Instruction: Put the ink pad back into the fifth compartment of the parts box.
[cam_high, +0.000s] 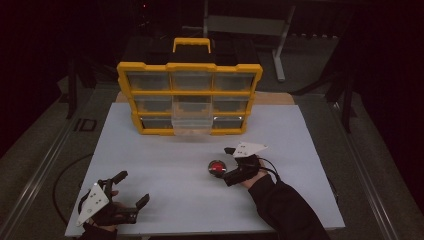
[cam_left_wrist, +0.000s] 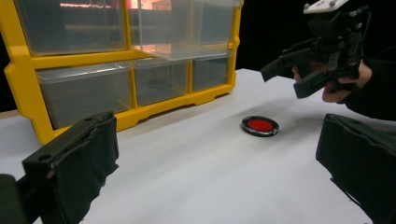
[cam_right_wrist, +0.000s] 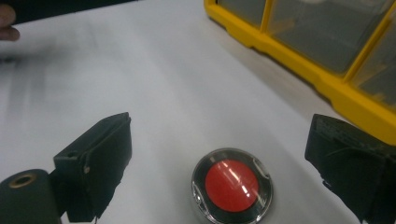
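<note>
We see a round red disc (cam_high: 217, 167) with a dark rim lying flat on the white table (cam_high: 165, 170), right of the table's centre and nearer its front edge than its back. The right gripper (cam_high: 226, 165) sits just beside the disc on its right. In the right gripper view, its jaws stand wide apart with the disc (cam_right_wrist: 232, 185) between them, and neither jaw touches it. In the left gripper view, that gripper (cam_left_wrist: 285, 79) hangs just above and behind the disc (cam_left_wrist: 260, 125).

The left gripper (cam_high: 132, 187) rests near the front left corner of the table, well apart from the disc. Its jaws are spread and hold nothing.

A yellow drawer cabinet (cam_high: 190, 97) stands at the back edge. Its middle clear drawer (cam_high: 191, 120) is pulled out toward the front.
</note>
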